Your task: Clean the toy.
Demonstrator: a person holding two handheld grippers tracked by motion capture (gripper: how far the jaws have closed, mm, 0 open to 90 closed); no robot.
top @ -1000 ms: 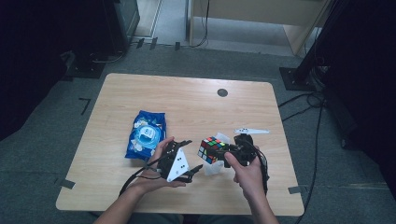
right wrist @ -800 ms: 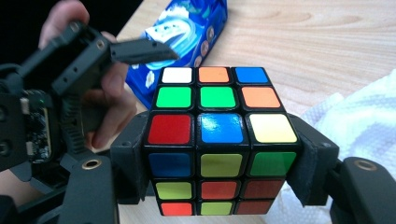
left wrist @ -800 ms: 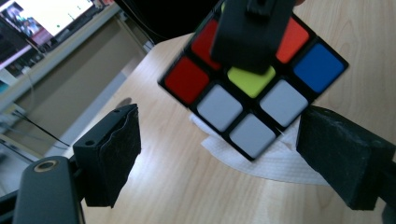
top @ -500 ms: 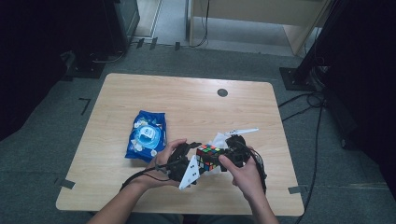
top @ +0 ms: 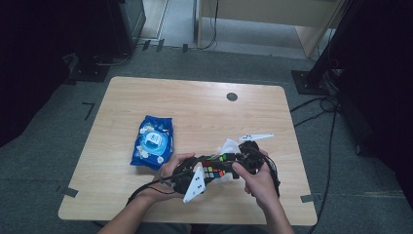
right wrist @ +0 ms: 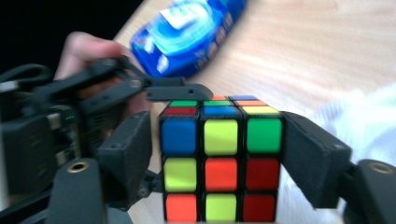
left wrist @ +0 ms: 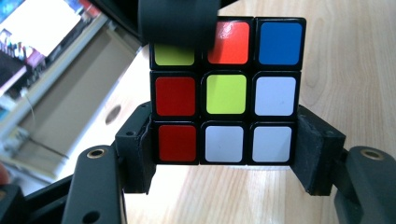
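Observation:
A Rubik's cube (top: 216, 165) hangs just above the table's near side, between my two grippers. My left gripper (top: 209, 171) comes at it from the left. Its jaws have just been closing, and in the left gripper view the pads (left wrist: 142, 149) press both sides of the cube's (left wrist: 226, 93) bottom layer. My right gripper (top: 228, 161) comes from the right; its jaws have just been opening. In the right gripper view the right gripper (right wrist: 222, 154) flanks the cube (right wrist: 222, 163), with a thin dark gap at the left pad (right wrist: 135, 154).
A blue pack of wet wipes (top: 152, 142) lies left of the hands. A crumpled white tissue (top: 228, 145) sits under and behind the cube. The wooden table (top: 195, 107) has a small black round cap (top: 232, 96) at the back. Cables trail toward the near edge.
My left gripper has moved right from beside the wipes pack to the cube, and its jaws now sit around it. The right hand has stayed where it was with the cube.

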